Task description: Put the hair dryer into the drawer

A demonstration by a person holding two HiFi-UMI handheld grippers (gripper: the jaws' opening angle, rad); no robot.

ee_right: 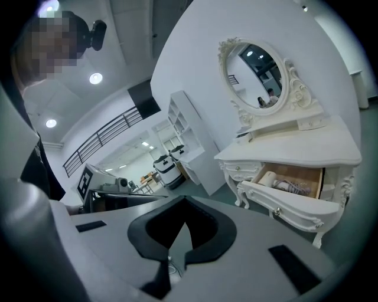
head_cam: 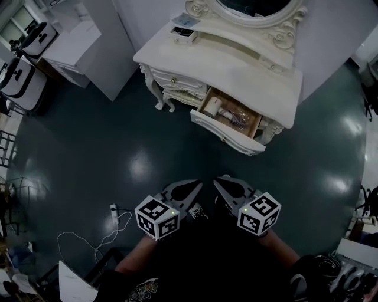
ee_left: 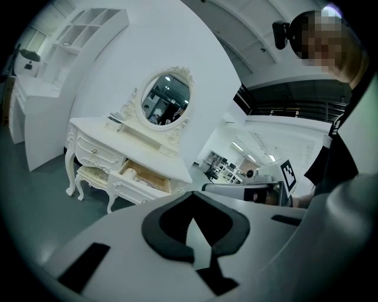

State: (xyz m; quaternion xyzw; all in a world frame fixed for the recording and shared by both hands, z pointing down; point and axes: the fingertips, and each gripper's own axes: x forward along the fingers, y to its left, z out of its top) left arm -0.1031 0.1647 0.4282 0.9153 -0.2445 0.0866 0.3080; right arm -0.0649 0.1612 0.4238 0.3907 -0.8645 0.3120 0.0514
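Note:
A white dressing table [head_cam: 236,71] stands ahead with its drawer [head_cam: 227,131] pulled open. The white hair dryer [head_cam: 215,107] lies inside the drawer with its cord [head_cam: 236,118] beside it; it shows too in the left gripper view [ee_left: 129,173] and the right gripper view [ee_right: 269,179]. My left gripper [head_cam: 197,186] and right gripper [head_cam: 219,179] hang side by side over the dark floor, well short of the table. Both point toward the drawer [ee_right: 295,177] with jaws shut and nothing held. Seen from their own cameras, the left gripper [ee_left: 192,219] and right gripper [ee_right: 184,223] are closed.
An oval mirror [head_cam: 254,7] tops the table, and small boxes [head_cam: 184,30] sit on its left end. A padded stool [head_cam: 183,95] is tucked beneath. A power strip [head_cam: 114,212] with a white cable lies on the floor at left. A white cabinet [head_cam: 77,44] stands at upper left.

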